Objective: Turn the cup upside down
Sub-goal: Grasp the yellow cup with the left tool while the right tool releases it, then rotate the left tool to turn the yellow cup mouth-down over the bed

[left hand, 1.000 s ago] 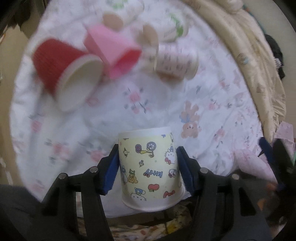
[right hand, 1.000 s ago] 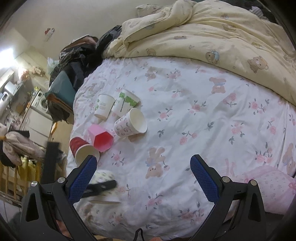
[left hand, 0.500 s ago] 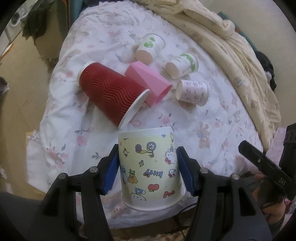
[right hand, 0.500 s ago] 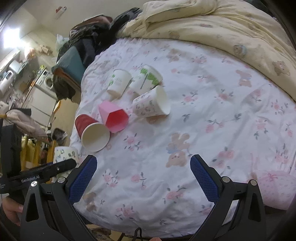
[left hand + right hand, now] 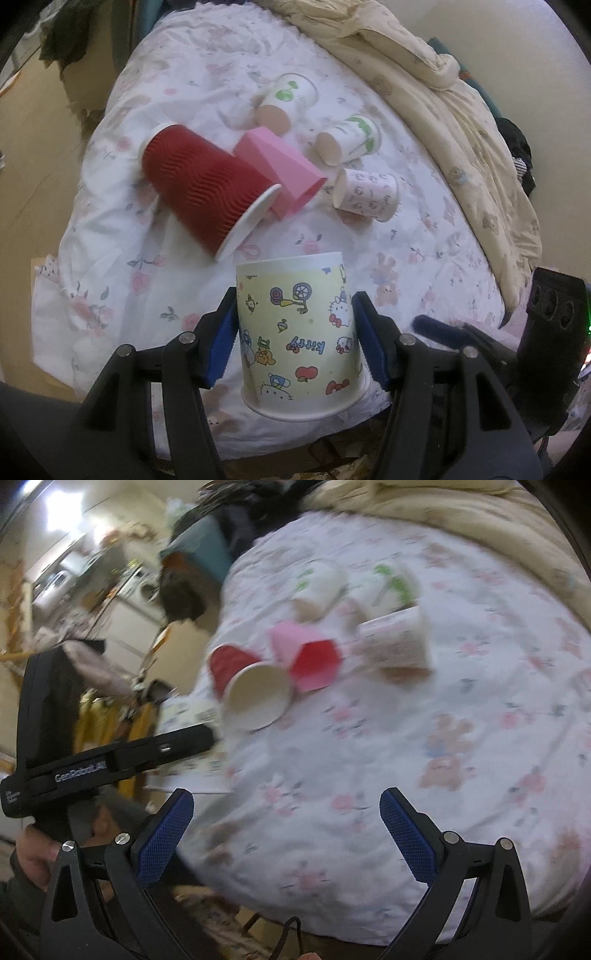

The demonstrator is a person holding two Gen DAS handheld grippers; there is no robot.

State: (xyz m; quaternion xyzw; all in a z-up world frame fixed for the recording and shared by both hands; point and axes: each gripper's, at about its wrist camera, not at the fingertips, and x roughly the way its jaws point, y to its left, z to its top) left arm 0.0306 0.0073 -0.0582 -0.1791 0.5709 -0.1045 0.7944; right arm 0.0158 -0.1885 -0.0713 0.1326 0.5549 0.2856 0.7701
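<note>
My left gripper is shut on a yellow cartoon-print paper cup, held upside down with its rim toward me, above the near edge of the bed. On the floral sheet beyond it lie a red ribbed cup and a pink cup on their sides. My right gripper is open and empty over the sheet's near edge. The red cup and the pink cup also show in the right wrist view, blurred.
Three white printed cups lie on their sides behind the pink one. A cream quilt is piled along the right side of the bed. The left gripper's body crosses the left of the right wrist view. Floor and furniture lie left of the bed.
The left gripper has pulled back and up with the cup, so more of the bed shows. The right gripper has swung left and nearer to the cups.
</note>
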